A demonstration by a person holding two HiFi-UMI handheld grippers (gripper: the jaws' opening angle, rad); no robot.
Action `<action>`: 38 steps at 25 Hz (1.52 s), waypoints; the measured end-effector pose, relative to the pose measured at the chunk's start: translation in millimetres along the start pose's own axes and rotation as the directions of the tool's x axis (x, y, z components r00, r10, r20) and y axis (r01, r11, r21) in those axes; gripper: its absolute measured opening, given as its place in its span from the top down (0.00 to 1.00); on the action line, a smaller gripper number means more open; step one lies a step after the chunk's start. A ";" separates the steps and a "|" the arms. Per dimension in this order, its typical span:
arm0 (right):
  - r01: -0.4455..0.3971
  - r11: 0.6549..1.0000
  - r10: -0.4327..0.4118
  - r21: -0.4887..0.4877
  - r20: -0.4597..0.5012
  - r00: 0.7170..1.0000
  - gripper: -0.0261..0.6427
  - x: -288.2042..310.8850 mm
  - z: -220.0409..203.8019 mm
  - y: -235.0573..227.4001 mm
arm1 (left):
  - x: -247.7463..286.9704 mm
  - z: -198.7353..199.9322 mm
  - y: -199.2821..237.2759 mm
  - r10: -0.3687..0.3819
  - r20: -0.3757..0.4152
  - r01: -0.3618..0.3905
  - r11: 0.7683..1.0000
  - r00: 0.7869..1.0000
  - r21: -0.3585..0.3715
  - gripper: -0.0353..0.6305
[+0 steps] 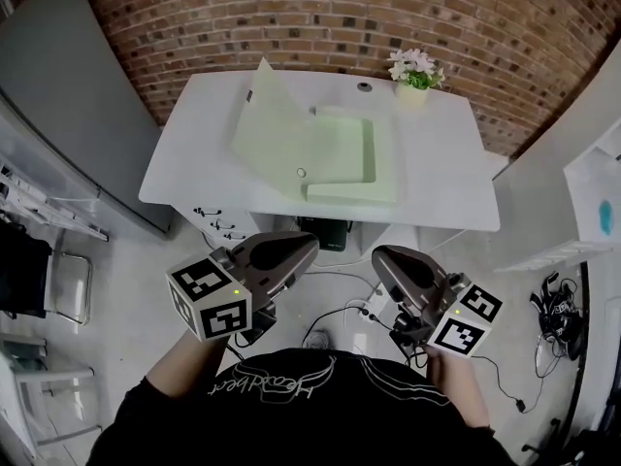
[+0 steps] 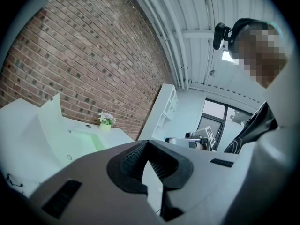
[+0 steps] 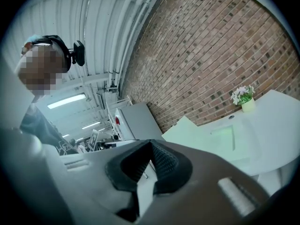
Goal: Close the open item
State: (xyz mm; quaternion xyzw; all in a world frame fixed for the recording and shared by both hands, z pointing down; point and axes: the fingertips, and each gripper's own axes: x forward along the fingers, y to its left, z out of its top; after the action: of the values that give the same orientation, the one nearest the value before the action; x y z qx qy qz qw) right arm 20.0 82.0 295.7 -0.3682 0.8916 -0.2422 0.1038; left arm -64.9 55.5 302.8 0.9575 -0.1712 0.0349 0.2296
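The pale green file box [image 1: 351, 153] lies open on the white table [image 1: 446, 168], well ahead of both grippers. Its lid [image 1: 272, 124] stands tilted up on the left, so the left gripper [image 1: 309, 246] is nearer to it. The left gripper and the right gripper [image 1: 380, 258] are both pinched together on nothing. A flower pot [image 1: 415, 78] sits behind the box (clear of the lid's swing, I'd say).

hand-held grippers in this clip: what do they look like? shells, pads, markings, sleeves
They match. The left hand-held gripper and right hand-held gripper have grey rounded shells tapering to a nose, with black ribbed pads inside. Each carries a white cube printed with black square markers. The person wears a black top.
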 end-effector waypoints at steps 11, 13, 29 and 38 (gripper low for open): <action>0.016 1.000 -0.016 -0.005 -0.019 1.000 0.96 7.2 -5.1 -1.5 | -8.0 -2.8 17.7 0.025 0.034 -0.024 0.999 0.999 -0.030 0.94; 0.011 1.000 -0.011 -0.004 -0.025 1.000 0.96 8.3 -6.0 -2.3 | -8.3 -3.3 18.8 0.033 0.038 -0.031 0.999 0.999 -0.035 0.94; -0.048 0.999 0.049 0.017 -0.059 0.997 0.96 49.0 20.7 -44.8 | 13.3 22.3 65.0 0.102 0.041 -0.100 0.993 0.994 -0.056 0.94; -0.065 0.997 0.069 0.051 -0.085 0.994 0.96 78.6 34.7 -85.5 | 27.5 28.3 108.6 0.160 0.015 -0.157 0.983 0.987 -0.094 0.94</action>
State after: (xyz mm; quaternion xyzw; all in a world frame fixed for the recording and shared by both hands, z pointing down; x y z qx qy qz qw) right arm 28.9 -38.3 308.7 -0.3246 0.9011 -0.2756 0.0818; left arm -76.8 -56.6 328.0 0.9295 -0.2509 0.0344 0.2681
